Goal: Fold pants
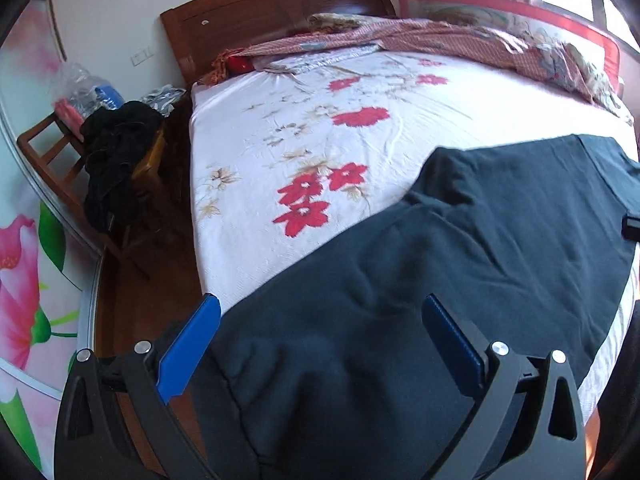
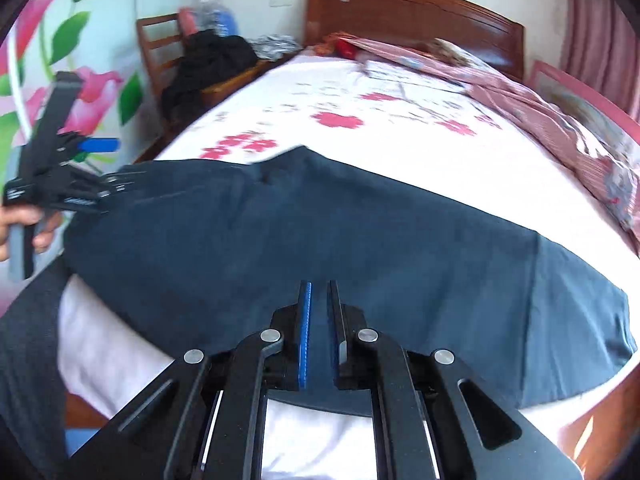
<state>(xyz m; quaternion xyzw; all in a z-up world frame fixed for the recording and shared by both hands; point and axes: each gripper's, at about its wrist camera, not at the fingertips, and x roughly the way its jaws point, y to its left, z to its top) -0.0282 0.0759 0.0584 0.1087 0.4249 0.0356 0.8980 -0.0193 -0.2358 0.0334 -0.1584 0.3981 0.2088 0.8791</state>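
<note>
Partly cropped: dark pants (image 2: 320, 232) between right gripper (image 2: 319, 292) fingers.

- The left gripper (image 1: 320, 312) is held with its jaws spread wide, both blue pads (image 1: 188, 350) standing apart and pressing on nothing.
- It is pointed steeply downward.
- The left hand (image 2: 24, 226) is seen wrapped round that gripper's handle, at the left edge of the right wrist view.
- The right gripper (image 2: 319, 286) is drawn almost fully closed, its pads nearly parallel, and is likewise angled downward.
</note>
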